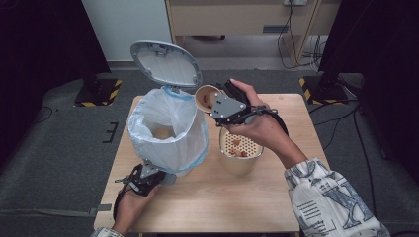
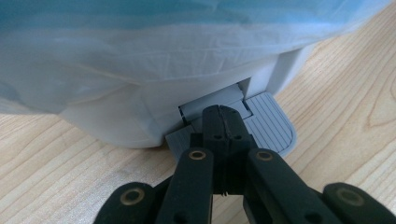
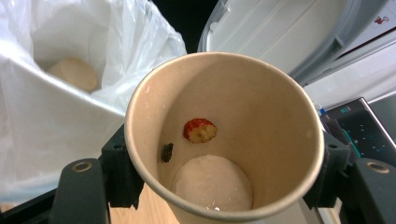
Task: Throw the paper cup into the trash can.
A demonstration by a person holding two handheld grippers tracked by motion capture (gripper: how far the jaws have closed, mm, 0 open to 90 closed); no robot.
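A white pedal bin [image 1: 168, 136] lined with a white bag stands on the table, its lid [image 1: 165, 64] raised. My left gripper [image 1: 148, 174] is shut, and its closed tips [image 2: 223, 114] press on the bin's grey pedal [image 2: 273, 128]. My right gripper [image 1: 213, 102] is shut on a tan paper cup [image 1: 206, 98], held tipped on its side with its mouth beside the bin's rim. Inside the cup [image 3: 261, 107] a red fruit piece [image 3: 200, 130] and a small dark bit [image 3: 166, 152] stick to the wall. A pale round lump [image 3: 74, 73] lies in the bag.
A tan bowl with a perforated insert [image 1: 240, 145] holding several brown bits stands right of the bin, under my right hand. The wooden table [image 1: 207, 202] has bare room at the front. Dark stands and cables sit on the floor around it.
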